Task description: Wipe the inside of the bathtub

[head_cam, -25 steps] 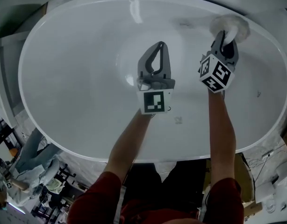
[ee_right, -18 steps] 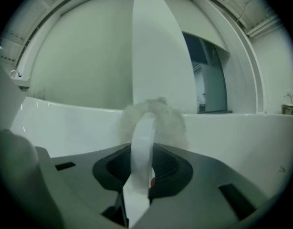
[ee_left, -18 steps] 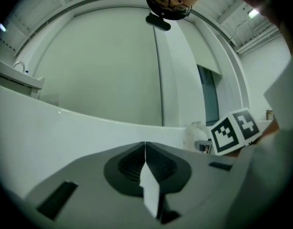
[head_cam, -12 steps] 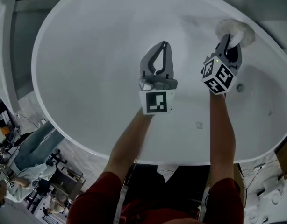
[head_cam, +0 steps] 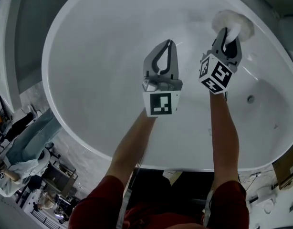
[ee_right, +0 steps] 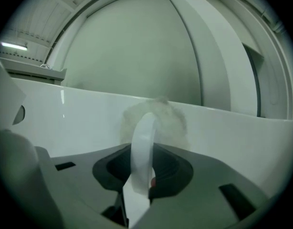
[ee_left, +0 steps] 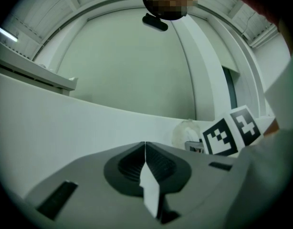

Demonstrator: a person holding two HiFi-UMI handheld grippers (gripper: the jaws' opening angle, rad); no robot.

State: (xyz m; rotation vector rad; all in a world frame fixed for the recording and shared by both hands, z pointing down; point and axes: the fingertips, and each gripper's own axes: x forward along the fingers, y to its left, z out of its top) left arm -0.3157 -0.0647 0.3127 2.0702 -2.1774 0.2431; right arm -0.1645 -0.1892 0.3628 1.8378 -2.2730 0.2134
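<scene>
My right gripper [head_cam: 225,32] grips the white handle [ee_right: 142,142] of a fluffy scrubber [head_cam: 238,24] that touches the bathtub [head_cam: 89,66] wall. My left gripper [head_cam: 167,46] hovers beside it, clenched on nothing

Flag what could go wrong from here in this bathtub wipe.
The right gripper pinches the fluffy pad only by its thin white handle; pressing against the bathtub wall could twist it loose. The pad sits high near the far rim, so the basin floor may go unwiped while the shut left gripper hangs idle.
</scene>
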